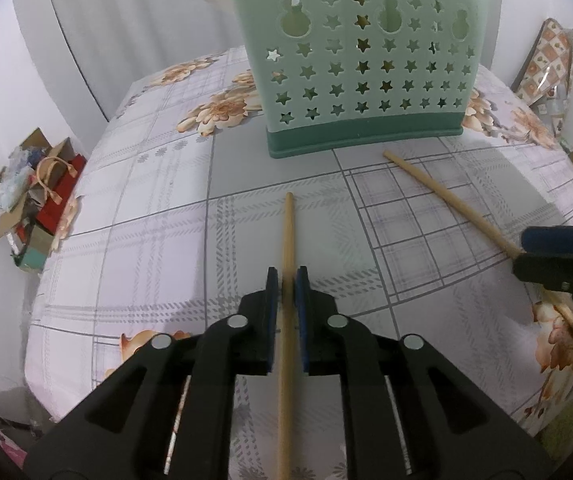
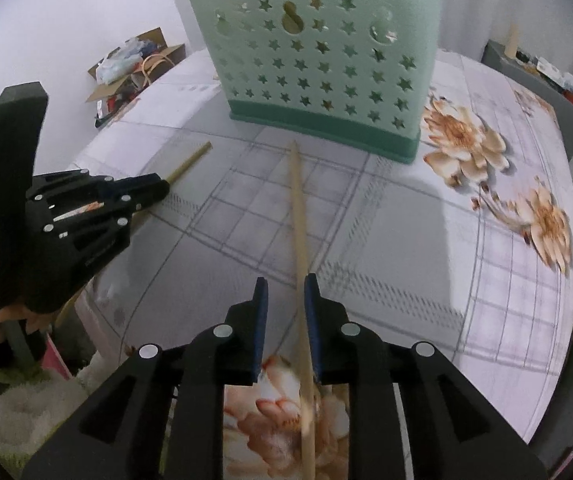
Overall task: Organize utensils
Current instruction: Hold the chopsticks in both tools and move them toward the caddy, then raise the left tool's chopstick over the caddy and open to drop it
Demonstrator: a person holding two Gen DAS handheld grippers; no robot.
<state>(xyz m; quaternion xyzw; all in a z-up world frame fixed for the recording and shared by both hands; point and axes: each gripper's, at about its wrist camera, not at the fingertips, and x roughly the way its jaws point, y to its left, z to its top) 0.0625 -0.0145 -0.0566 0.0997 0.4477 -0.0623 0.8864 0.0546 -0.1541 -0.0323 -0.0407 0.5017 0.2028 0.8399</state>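
On the floral tablecloth [image 1: 158, 216], left gripper [image 1: 287, 292] pinches one bamboo chopstick [image 1: 287, 236]; right gripper [image 2: 284, 300], narrowly parted, straddles another bamboo chopstick [image 2: 298, 216], which may slip before reaching the mint-green star-perforated plastic caddy [image 2: 318, 56].

My right gripper [image 2: 284, 292] has its two blue fingers [image 2: 260, 320] a little apart, and a long wooden chopstick [image 2: 300, 240] runs between them, close against the right one and pointing at the green basket [image 2: 318, 64] with star holes. The basket stands on the flowery tablecloth [image 2: 466, 240], and stick tops poke out above it. On the left I see my left gripper [image 2: 154, 190] around another chopstick [image 2: 190, 162] that lies flat, and a box of clutter [image 2: 134, 68] sits past the table.
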